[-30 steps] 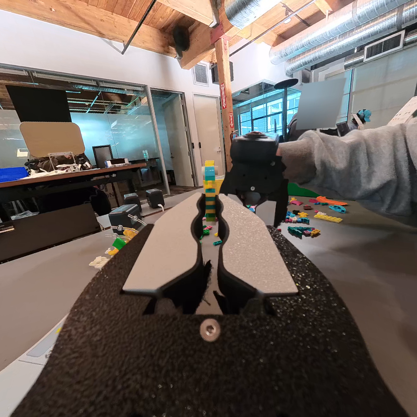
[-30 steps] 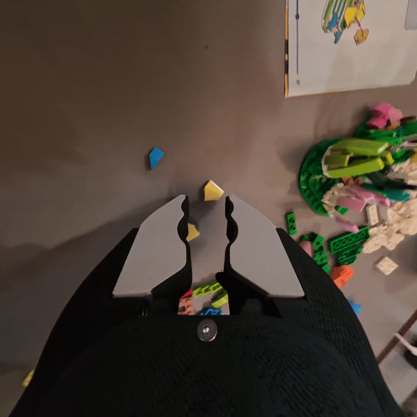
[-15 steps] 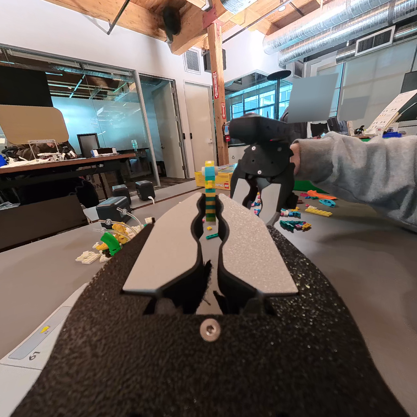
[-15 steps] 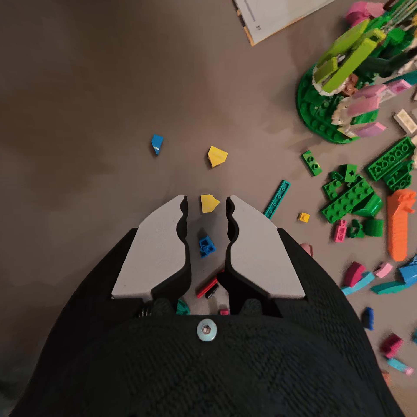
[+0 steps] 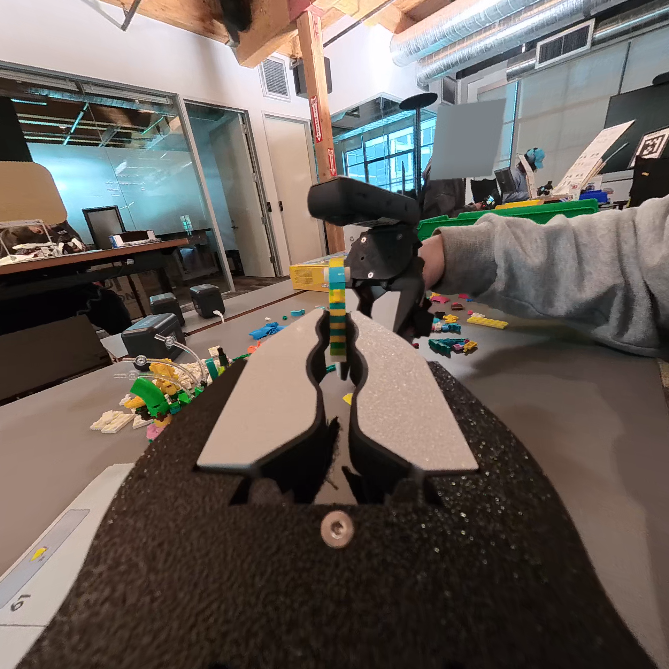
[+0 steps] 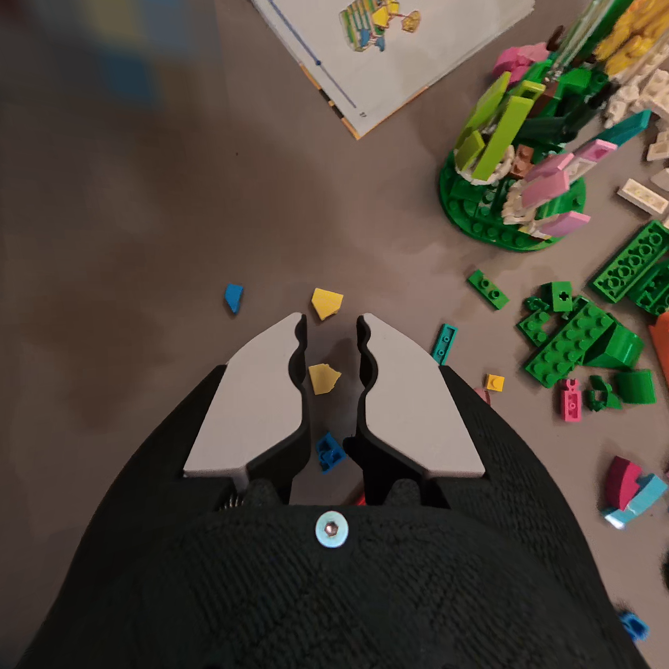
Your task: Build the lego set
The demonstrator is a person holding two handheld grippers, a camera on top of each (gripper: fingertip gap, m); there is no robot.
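Note:
My left gripper is shut on a thin upright Lego stack striped yellow, teal and green, held above the grey table. My right gripper is open and points down at the table. One flat yellow piece lies between its fingers. A second yellow piece lies just past the tips, and a small blue piece lies to their left. In the left wrist view the right gripper hangs just behind and right of the stack, held by a hand in a grey sleeve.
A round green base with a flower model stands at the right. Loose green bricks lie below it, and an open instruction booklet lies at the top. A blue brick lies between the finger bases. White plates and a flower model lie left. My right fingertips sit around 15 cm from my left ones.
My right gripper has moved forward over the nearer yellow piece, which now lies deeper between its fingers, and the fingers stand a little wider. My left gripper still holds the stack and has turned slightly.

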